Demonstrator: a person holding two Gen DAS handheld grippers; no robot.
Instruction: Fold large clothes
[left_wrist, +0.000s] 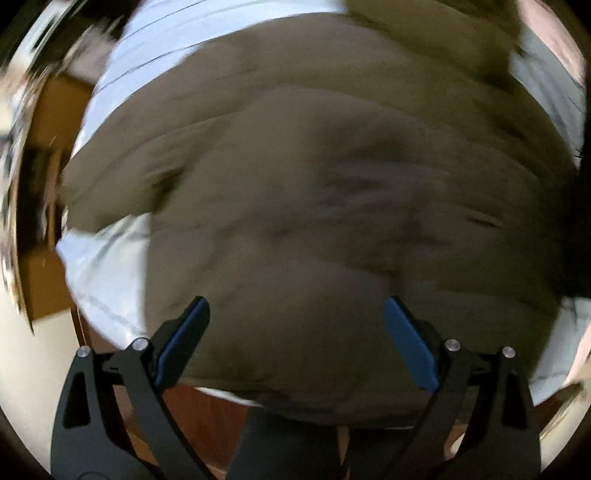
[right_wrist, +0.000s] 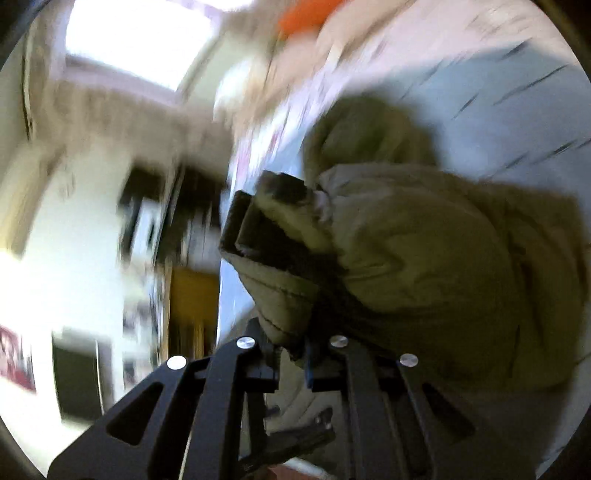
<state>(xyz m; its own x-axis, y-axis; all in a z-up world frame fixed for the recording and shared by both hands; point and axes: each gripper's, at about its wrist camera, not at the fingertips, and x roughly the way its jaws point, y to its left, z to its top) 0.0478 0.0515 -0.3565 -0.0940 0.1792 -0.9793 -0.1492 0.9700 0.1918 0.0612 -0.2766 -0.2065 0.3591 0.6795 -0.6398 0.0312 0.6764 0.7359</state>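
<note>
A large olive-brown padded jacket (left_wrist: 314, 192) lies spread over a pale sheet (left_wrist: 107, 266) and fills most of the left wrist view. My left gripper (left_wrist: 295, 314) is open above its near edge, blue pads wide apart, holding nothing. In the right wrist view my right gripper (right_wrist: 291, 354) is shut on a fold of the same jacket (right_wrist: 424, 266) and lifts it, with a dark cuff or collar piece (right_wrist: 266, 221) sticking up. Both views are motion-blurred.
The pale striped sheet (right_wrist: 498, 110) covers the bed. A brown cardboard box (left_wrist: 48, 206) stands to the left of the bed. Red-brown floor or frame (left_wrist: 207, 417) shows below the near edge. A bright window (right_wrist: 140, 40) and blurred furniture lie beyond.
</note>
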